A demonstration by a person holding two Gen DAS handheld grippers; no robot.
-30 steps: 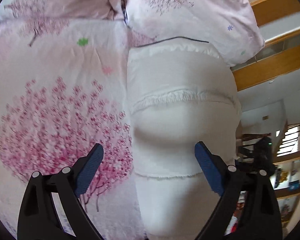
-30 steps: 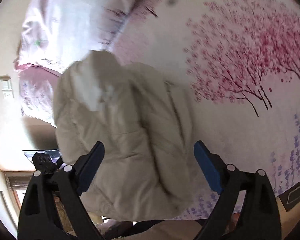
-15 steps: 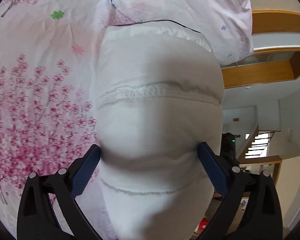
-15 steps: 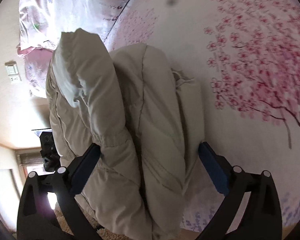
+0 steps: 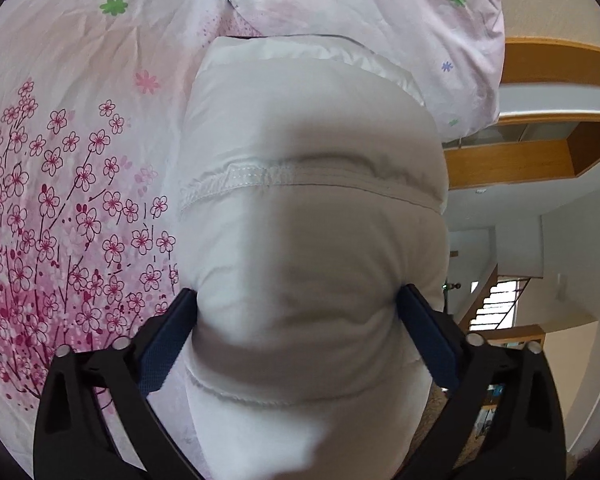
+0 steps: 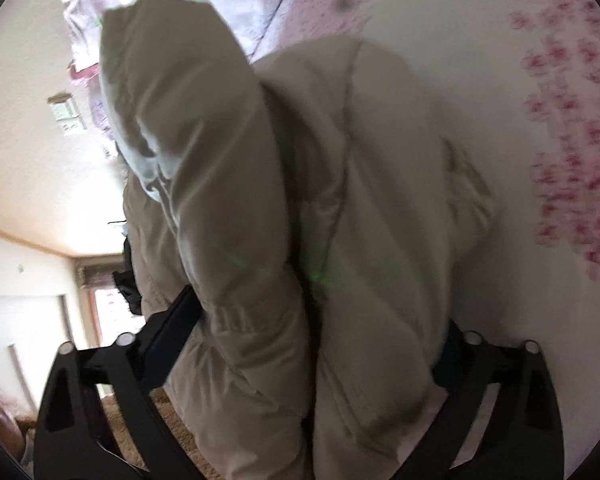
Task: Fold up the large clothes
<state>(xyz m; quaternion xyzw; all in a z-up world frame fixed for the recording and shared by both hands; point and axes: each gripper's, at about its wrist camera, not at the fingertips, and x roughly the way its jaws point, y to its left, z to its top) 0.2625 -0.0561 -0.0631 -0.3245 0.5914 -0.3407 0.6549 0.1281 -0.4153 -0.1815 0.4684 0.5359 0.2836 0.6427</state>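
A folded, puffy off-white padded jacket lies on a bed with a pink cherry-blossom sheet. My left gripper has its blue pads pressed against both sides of the jacket bundle, squeezing it. In the right wrist view the same jacket looks beige, folded with a sleeve or hood roll on top. My right gripper straddles the bundle's near end; its left pad touches the fabric and the right pad is mostly hidden by the jacket.
A floral pillow lies just beyond the jacket at the bed's head. A wooden shelf or headboard and a stairway are to the right. The bed edge and brown carpet show below the right gripper.
Both grippers moved forward onto the jacket, which now fills the space between their fingers. The pads went from clear of the fabric to pressing into its sides.
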